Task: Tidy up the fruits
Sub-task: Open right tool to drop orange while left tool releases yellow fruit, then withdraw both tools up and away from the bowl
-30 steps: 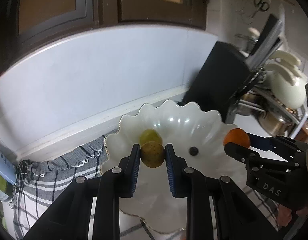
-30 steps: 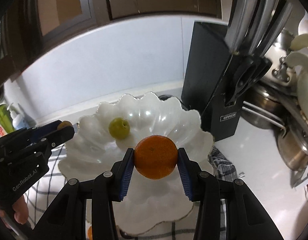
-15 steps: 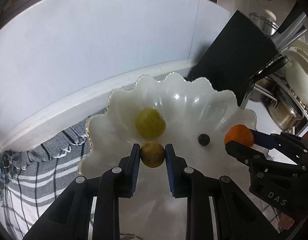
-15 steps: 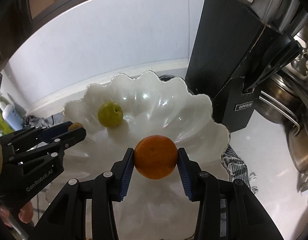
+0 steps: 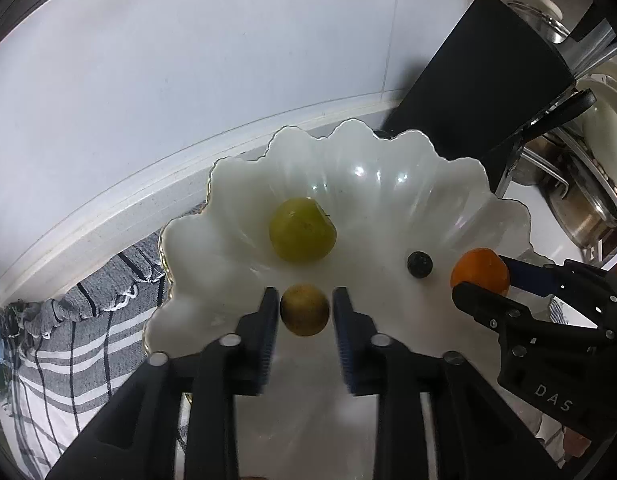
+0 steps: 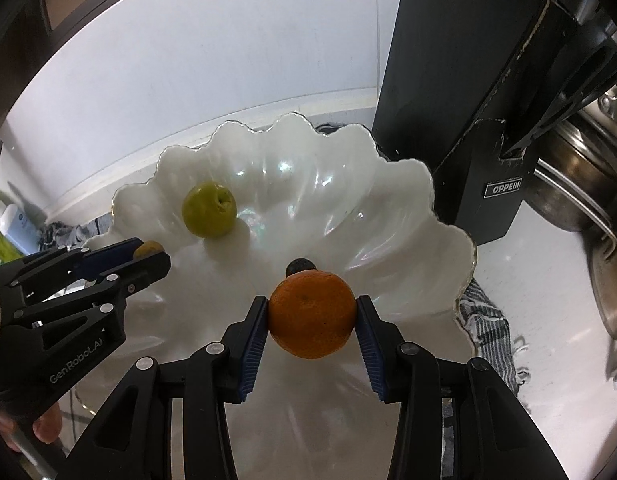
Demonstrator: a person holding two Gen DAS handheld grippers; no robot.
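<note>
A white scalloped bowl (image 5: pixel 448 184) (image 6: pixel 408 216) holds a green fruit (image 5: pixel 302 229) (image 6: pixel 209 209) and a small dark berry (image 5: pixel 420 264) (image 6: pixel 301 266). My left gripper (image 5: pixel 304 312) (image 6: pixel 148 254) is low over the bowl. Its jaws stand a little apart from a small yellow-brown fruit (image 5: pixel 304 309) (image 6: pixel 148 248), with gaps on both sides. My right gripper (image 6: pixel 311 316) (image 5: pixel 482 280) is shut on an orange (image 6: pixel 311 314) (image 5: pixel 480 274) above the bowl's right part.
A black knife block (image 6: pixel 460 92) (image 5: pixel 476 92) stands right behind the bowl. Steel pots (image 6: pixel 576 184) and a dish rack (image 5: pixel 580 184) are to the right. A striped grey cloth (image 5: pixel 80 320) lies under the bowl on the white counter. The white wall is close behind.
Both grippers have come down closer to the bowl. The left jaws have opened slightly off the yellow-brown fruit. The orange stays gripped.
</note>
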